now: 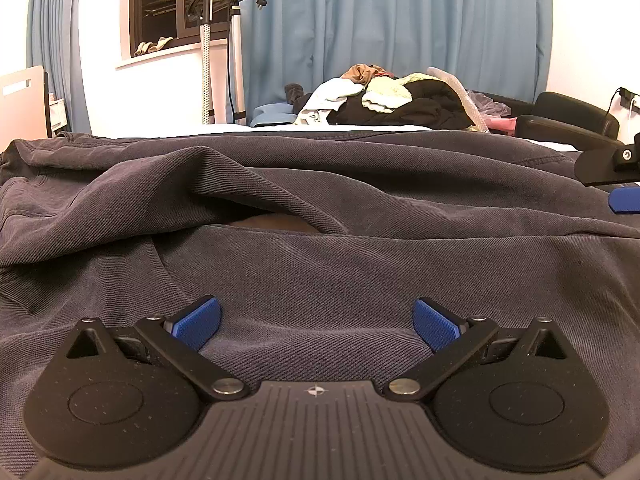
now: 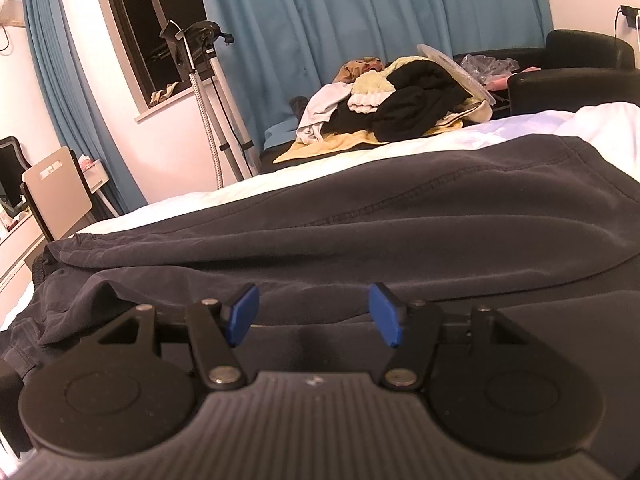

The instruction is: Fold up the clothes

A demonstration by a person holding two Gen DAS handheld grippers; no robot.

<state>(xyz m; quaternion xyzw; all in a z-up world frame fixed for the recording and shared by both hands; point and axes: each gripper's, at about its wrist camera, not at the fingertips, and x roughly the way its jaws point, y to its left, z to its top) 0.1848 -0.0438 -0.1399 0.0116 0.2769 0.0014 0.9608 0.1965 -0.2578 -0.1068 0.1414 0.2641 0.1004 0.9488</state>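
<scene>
We hold, on the white bed (image 2: 360, 160): one dark garment (image 1: 360, 208), rumpled and partly doubled over, fold unfinished; left gripper (image 1: 316, 322) and right gripper (image 2: 313, 314) both released, low over it; mixed clothes pile (image 2: 400, 96) heaped beyond

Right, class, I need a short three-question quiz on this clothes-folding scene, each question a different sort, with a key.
1. True or false: the left gripper is shut on the dark grey garment.
2. Multiple choice: the pile of clothes lies (A) on the far side of the bed, in front of the blue curtain; (B) on the chair; (C) between the right gripper's fingers.
3. Fill in: the pads of the right gripper are coloured ____.

Key: 1 false, its jaws stand apart with nothing between them; 2 A; 3 blue.
</scene>
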